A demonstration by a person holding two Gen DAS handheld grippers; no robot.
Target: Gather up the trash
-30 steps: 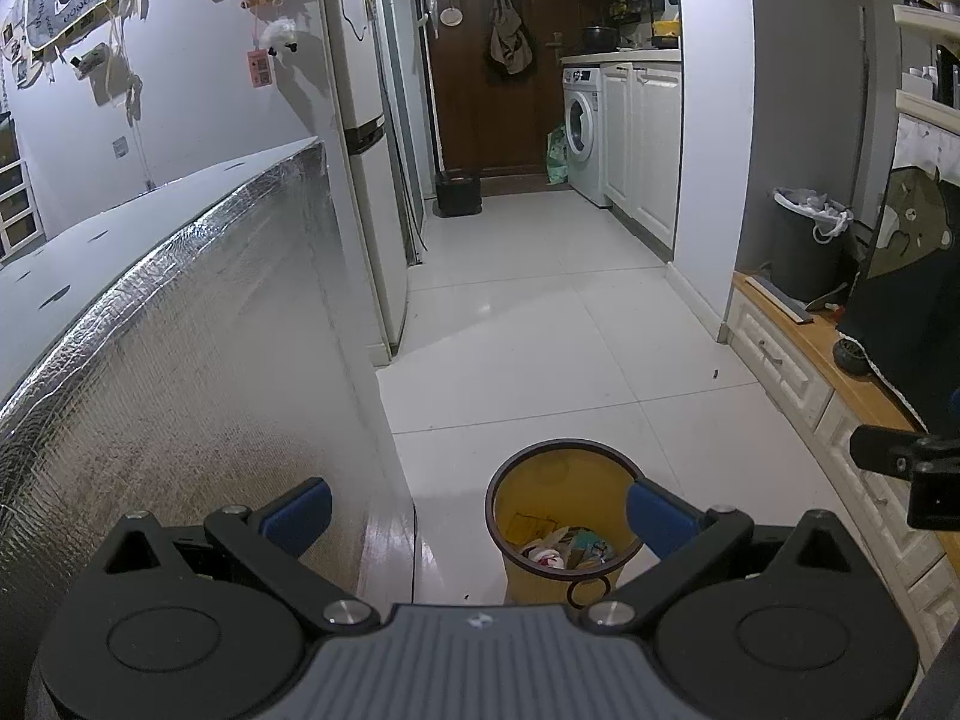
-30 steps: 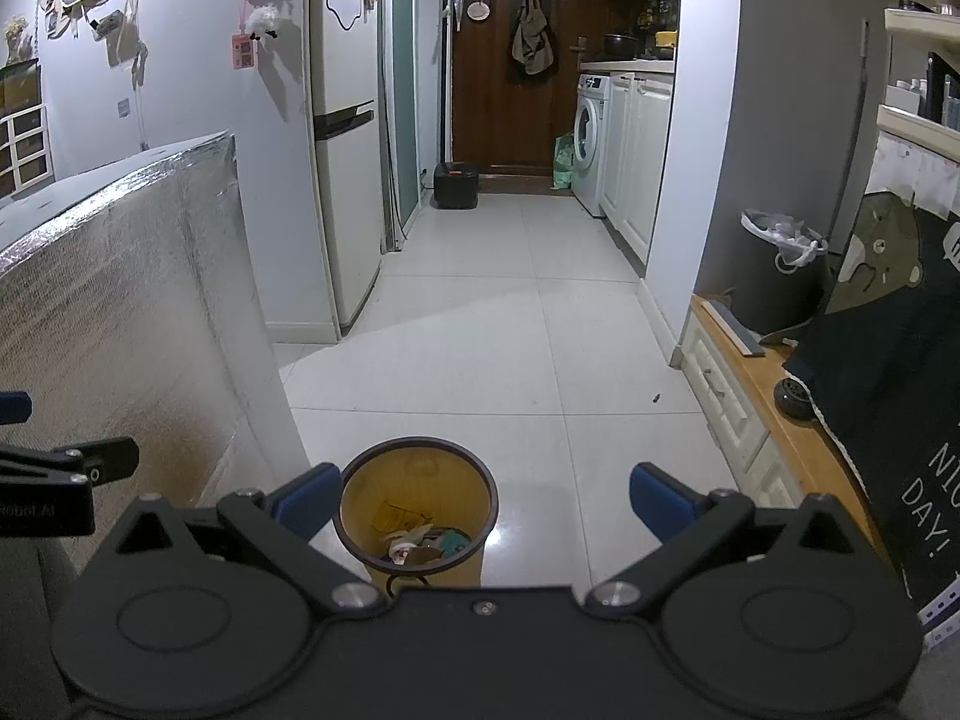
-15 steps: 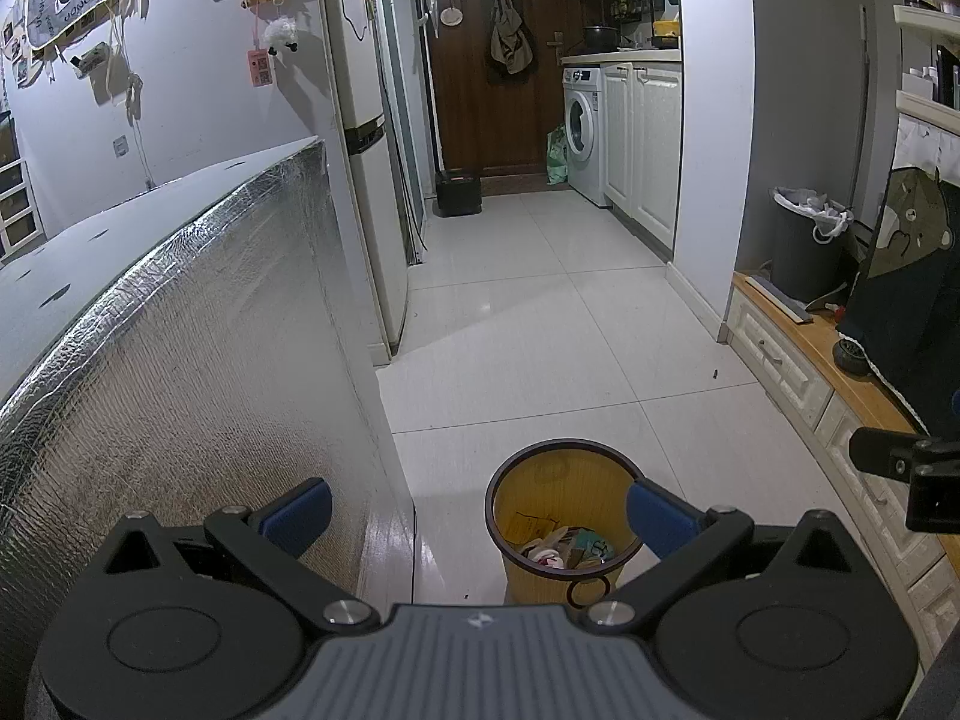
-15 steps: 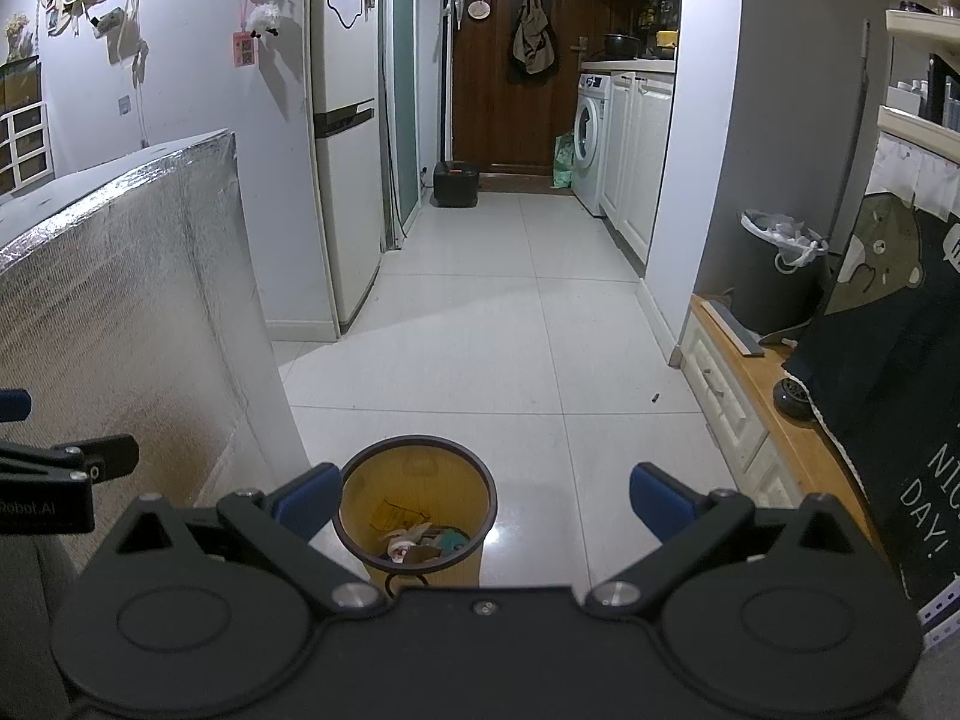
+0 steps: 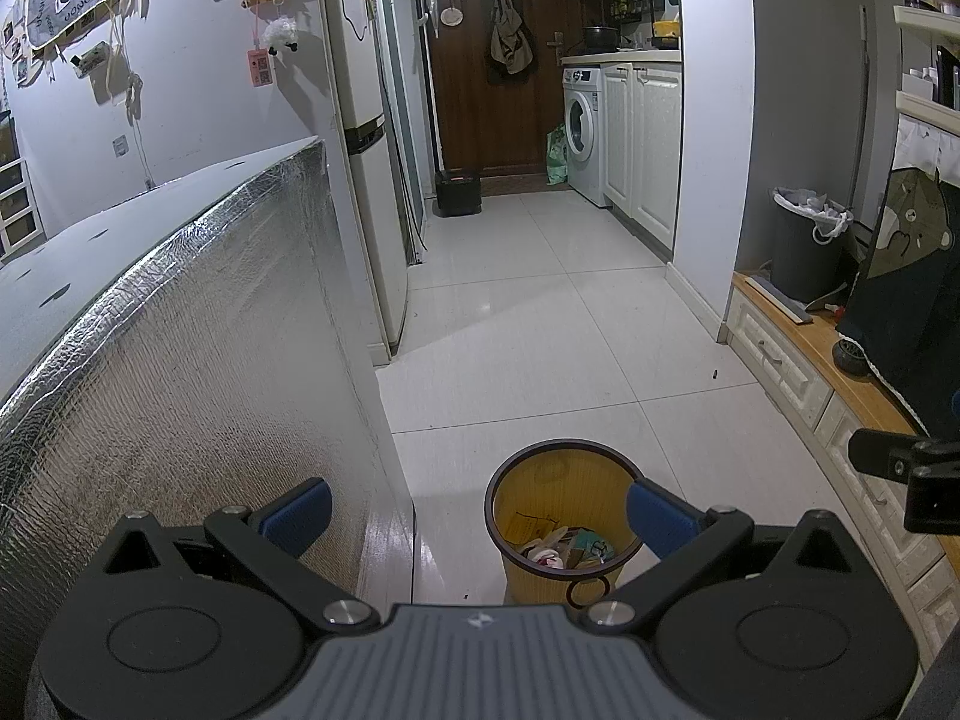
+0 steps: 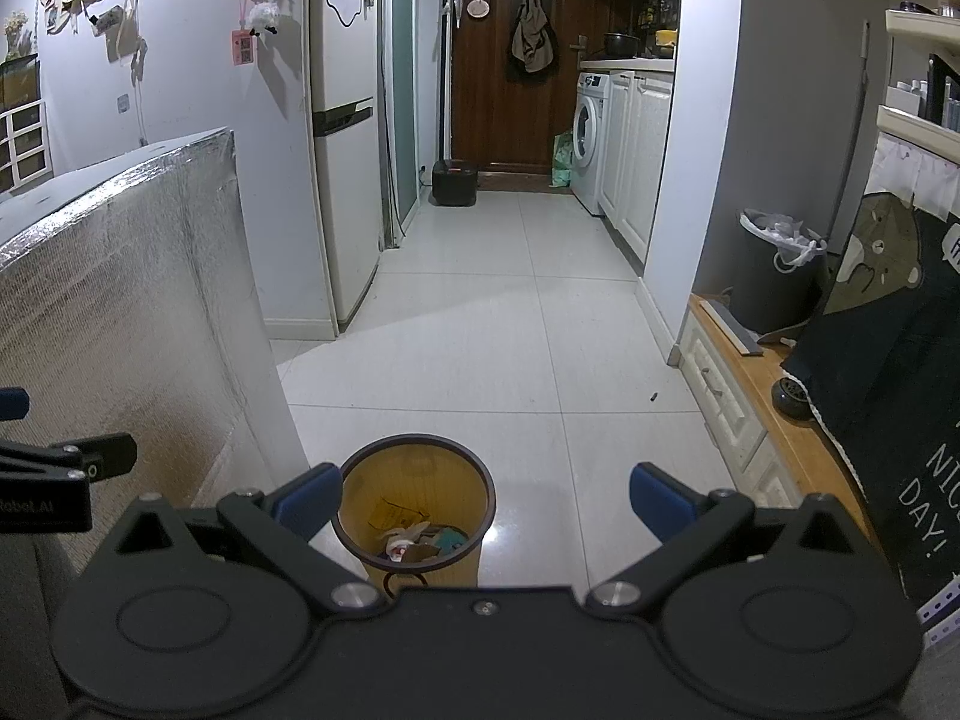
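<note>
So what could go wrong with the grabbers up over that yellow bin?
1. The yellow bin looks light and sits close to the foil-covered table; a bump from the left gripper might tip it and spill the trash.
2. Both the left gripper and the right gripper are open and empty, so nothing can be dropped, but they hang close together and could knock each other.

A foil-covered panel stood at the left, with a fridge just beyond it. Down the tiled floor were a dark door, a washing machine and white cabinets. A grey bin stood at the right.
</note>
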